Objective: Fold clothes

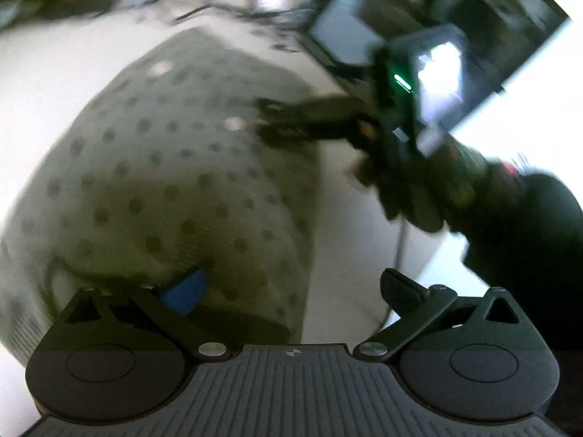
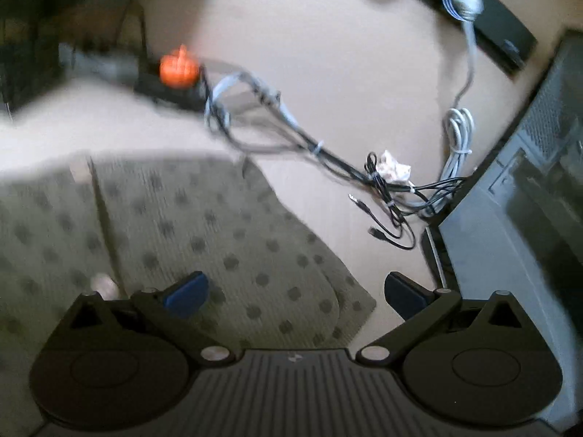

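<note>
An olive-green dotted garment [image 1: 175, 174] lies on the beige table [image 1: 54, 83]; it also shows in the right wrist view [image 2: 204, 233]. My left gripper [image 1: 291, 287] is open just above the garment's near edge, its blue-padded left finger over the cloth. My right gripper [image 2: 298, 289] is open over the garment's rounded corner, its left finger above the cloth and its right finger above bare table. In the left wrist view the right gripper [image 1: 277, 120] reaches over the garment's right edge, blurred by motion.
A tangle of black and grey cables [image 2: 386, 189] and a crumpled paper [image 2: 393, 167] lie on the table beyond the garment. An orange object [image 2: 178, 69] sits on a dark box at the back left. A grey computer case [image 2: 517, 211] stands at the right.
</note>
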The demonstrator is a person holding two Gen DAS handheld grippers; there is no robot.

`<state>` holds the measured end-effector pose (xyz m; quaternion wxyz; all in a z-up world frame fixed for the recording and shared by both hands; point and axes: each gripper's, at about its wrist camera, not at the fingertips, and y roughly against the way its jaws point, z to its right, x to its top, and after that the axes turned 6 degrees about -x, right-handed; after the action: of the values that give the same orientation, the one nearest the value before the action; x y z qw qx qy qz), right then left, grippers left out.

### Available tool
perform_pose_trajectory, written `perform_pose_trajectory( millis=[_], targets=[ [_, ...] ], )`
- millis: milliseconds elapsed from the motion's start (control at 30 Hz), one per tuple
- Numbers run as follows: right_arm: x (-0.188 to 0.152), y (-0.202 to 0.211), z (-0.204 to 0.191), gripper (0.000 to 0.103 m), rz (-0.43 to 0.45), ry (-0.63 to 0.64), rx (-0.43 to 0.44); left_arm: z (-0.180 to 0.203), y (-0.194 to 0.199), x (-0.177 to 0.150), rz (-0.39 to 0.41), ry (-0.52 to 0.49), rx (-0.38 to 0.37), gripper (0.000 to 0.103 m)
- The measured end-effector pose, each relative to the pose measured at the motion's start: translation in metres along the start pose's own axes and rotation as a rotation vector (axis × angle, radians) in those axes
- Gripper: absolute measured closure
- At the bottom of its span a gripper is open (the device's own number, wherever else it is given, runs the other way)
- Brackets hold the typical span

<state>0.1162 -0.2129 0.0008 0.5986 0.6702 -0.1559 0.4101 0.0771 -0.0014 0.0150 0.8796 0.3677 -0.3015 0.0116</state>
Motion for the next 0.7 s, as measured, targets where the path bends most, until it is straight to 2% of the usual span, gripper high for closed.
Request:
perform_pose_trajectory(
  millis=[67, 167, 233, 267, 333, 367, 433, 500, 633, 700],
  targets=[
    [0.005, 0.004, 0.006, 0.0, 0.015, -0.058, 0.052, -0.001, 0.018, 0.006, 0.058, -0.022, 0.02, 0.0],
    [0.012, 0.011, 0.015, 0.0, 0.037, -0.146, 0.13, -0.025, 0.036, 0.014, 0.13, 0.03, 0.08, 0.0],
    [0.001, 0.007, 0.004, 0.0, 0.013, -0.164, 0.195, -0.049, 0.031, 0.014, 0.121, 0.094, 0.094, 0.0],
    [-0.007, 0.002, -0.005, 0.0, -0.014, -0.146, 0.198, -0.063, 0.026, 0.011, 0.106, 0.132, 0.1, 0.0],
    [-0.024, -0.009, -0.024, 0.0, -0.077, -0.093, 0.181, -0.082, 0.02, 0.003, 0.1, 0.177, 0.107, 0.0],
    [-0.034, -0.012, -0.033, 0.0, -0.078, -0.045, 0.147, -0.085, 0.023, 0.001, 0.119, 0.186, 0.098, 0.0],
    [-0.046, -0.006, -0.046, 0.0, -0.029, 0.046, 0.076, -0.08, 0.035, -0.002, 0.147, 0.184, 0.13, 0.0],
    [-0.047, 0.003, -0.048, 0.0, -0.025, 0.041, 0.052, -0.074, 0.047, -0.005, 0.174, 0.178, 0.172, 0.0],
    [-0.061, 0.034, -0.057, 0.0, 0.003, 0.077, 0.008, -0.066, 0.074, -0.018, 0.201, 0.174, 0.341, 0.0],
    [-0.075, 0.052, -0.067, 0.0, 0.012, 0.111, 0.008, -0.063, 0.085, -0.031, 0.226, 0.189, 0.466, 0.0]
  ],
)
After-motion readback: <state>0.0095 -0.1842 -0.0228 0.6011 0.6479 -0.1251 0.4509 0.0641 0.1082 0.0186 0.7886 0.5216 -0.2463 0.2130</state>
